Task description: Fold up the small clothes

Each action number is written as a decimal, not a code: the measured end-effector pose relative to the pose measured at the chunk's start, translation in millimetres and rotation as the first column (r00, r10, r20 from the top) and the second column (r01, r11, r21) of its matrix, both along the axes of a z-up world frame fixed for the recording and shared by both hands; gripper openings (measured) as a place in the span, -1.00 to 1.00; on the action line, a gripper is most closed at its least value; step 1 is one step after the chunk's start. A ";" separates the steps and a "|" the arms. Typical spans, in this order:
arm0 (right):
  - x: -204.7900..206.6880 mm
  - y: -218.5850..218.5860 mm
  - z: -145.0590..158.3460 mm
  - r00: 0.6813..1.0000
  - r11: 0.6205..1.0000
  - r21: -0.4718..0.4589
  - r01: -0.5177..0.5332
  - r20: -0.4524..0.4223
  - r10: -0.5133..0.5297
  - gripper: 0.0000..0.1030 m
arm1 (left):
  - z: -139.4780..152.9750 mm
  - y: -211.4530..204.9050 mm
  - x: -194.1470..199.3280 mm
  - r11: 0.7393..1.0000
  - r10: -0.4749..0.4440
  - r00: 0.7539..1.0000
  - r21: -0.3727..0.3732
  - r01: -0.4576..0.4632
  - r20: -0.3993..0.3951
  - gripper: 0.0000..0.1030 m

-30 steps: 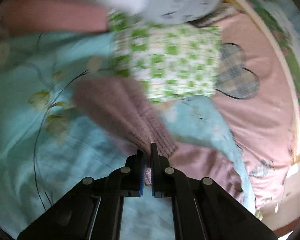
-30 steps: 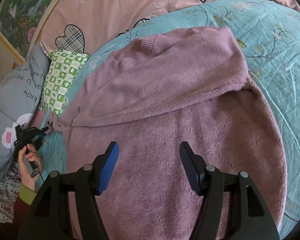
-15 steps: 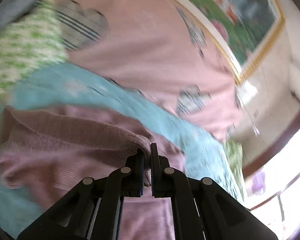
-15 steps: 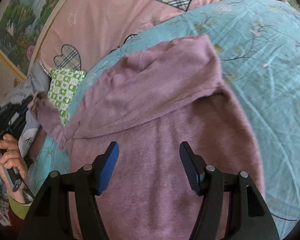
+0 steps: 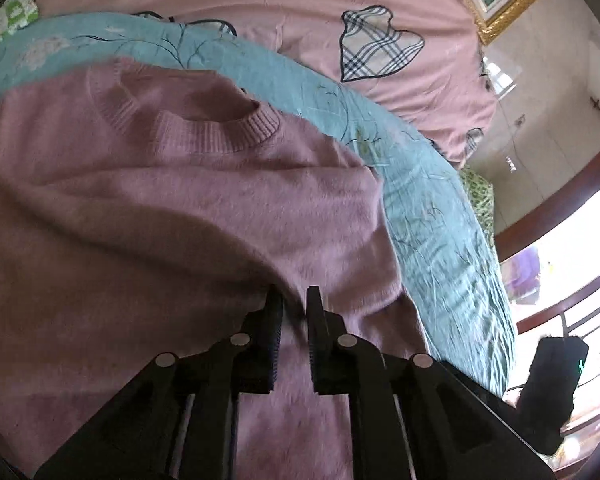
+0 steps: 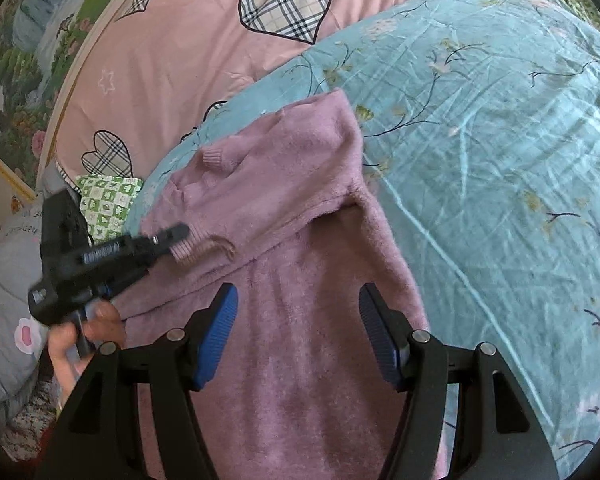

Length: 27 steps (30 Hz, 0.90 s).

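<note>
Pink knitted sweater (image 6: 300,264) lies flat on a light blue flowered sheet (image 6: 479,140), which covers a bed with a pink duvet (image 6: 188,52) printed with plaid hearts behind it. One sleeve (image 6: 268,184) is folded across the chest; its ribbed cuff (image 6: 186,246) sits at the tips of the left gripper (image 6: 178,236), seen blurred from the right wrist view. Left gripper jaws are opening: a narrow gap shows between them in the left wrist view (image 5: 294,300), with sweater fabric behind the gap; whether the pads touch the cuff cannot be told from either view. The person's hand (image 6: 80,340) grasps the handle of that gripper. Right gripper (image 6: 298,304) hovers over the lower body of the sweater with jaws spread wide, blue pads (image 6: 220,328) apart, nothing between them. Ribbed neckline (image 5: 204,120) faces the duvet side, visible in the left wrist view. A green checked cloth (image 6: 108,200) and a grey quilt (image 6: 8,280) lie off the sheet's left edge. A framed landscape picture (image 6: 20,80) stands behind the bed.
</note>
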State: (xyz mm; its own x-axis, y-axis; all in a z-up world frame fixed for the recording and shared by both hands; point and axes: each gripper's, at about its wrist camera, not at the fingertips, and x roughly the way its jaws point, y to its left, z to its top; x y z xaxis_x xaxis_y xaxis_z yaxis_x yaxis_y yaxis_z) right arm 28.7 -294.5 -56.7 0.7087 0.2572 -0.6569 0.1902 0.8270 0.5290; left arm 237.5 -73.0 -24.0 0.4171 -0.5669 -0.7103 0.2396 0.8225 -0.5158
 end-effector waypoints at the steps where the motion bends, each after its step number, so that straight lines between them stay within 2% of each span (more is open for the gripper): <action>1: 3.5 1.4 -0.8 1.000 1.000 0.003 -0.005 -0.003 0.005 0.28 | 3.4 7.8 -9.2 1.000 0.000 1.000 0.005 0.000 0.014 -0.55; 2: 8.4 4.4 -1.3 1.000 1.000 0.003 -0.010 -0.007 0.010 0.32 | 8.4 14.4 -16.8 1.000 0.008 1.000 0.009 -0.008 0.025 -0.49; 4: 19.4 14.0 -0.6 0.999 0.999 -0.009 -0.032 0.003 0.032 0.49 | 15.9 36.7 -37.2 0.999 0.041 0.998 0.015 -0.041 0.050 -0.23; 6: 31.8 27.6 1.5 0.998 0.997 -0.037 -0.068 0.012 0.068 0.50 | 22.4 59.5 -53.8 0.994 0.097 0.992 0.041 -0.100 0.075 -0.14; 9: 49.9 44.7 4.5 0.991 0.989 -0.077 -0.129 0.022 0.131 0.51 | 25.8 100.4 -75.0 0.974 0.205 0.974 0.081 -0.212 0.093 -0.14; 11: 65.9 53.8 6.6 0.986 0.981 -0.115 -0.158 0.025 0.162 0.52 | 23.2 133.9 -86.0 0.947 0.293 0.952 0.113 -0.302 0.086 -0.14; 15: 101.0 59.9 4.5 0.984 0.974 -0.143 -0.175 0.008 0.178 0.52 | 11.9 188.7 -96.5 0.898 0.406 0.911 0.158 -0.411 0.065 -0.14; 18: 125.4 63.8 -1.4 0.981 0.970 -0.150 -0.192 -0.015 0.192 0.52 | -2.4 212.9 -90.7 0.889 0.422 0.906 0.183 -0.421 0.033 -0.14; 21: 144.2 72.4 -10.9 0.975 0.965 -0.136 -0.223 -0.055 0.218 0.52 | -13.8 221.1 -81.3 0.867 0.435 0.900 0.250 -0.431 0.044 -0.14; 23: 152.3 81.3 -18.9 0.967 0.958 -0.142 -0.250 -0.084 0.240 0.49 | -20.3 227.1 -74.3 0.852 0.453 0.890 0.269 -0.449 0.049 -0.14; 24: 153.8 86.4 -20.6 0.963 0.953 -0.150 -0.265 -0.085 0.254 0.16 | -22.4 228.8 -70.4 0.844 0.463 0.884 0.277 -0.460 0.055 -0.14; 25: 154.4 89.7 -21.1 0.961 0.950 -0.154 -0.273 -0.087 0.262 -0.47 | -24.4 230.3 -65.9 0.833 0.475 0.878 0.290 -0.471 0.061 -0.14; 26: 156.4 92.8 -20.5 0.958 0.948 -0.148 -0.283 -0.093 0.272 -0.76 | -27.0 229.1 -58.3 0.818 0.489 0.870 0.310 -0.484 0.068 -0.15; 27: 157.6 94.1 -17.4 0.956 0.947 -0.137 -0.290 -0.088 0.280 -0.88 | -28.0 230.7 -54.5 0.809 0.497 0.864 0.320 -0.493 0.075 -0.16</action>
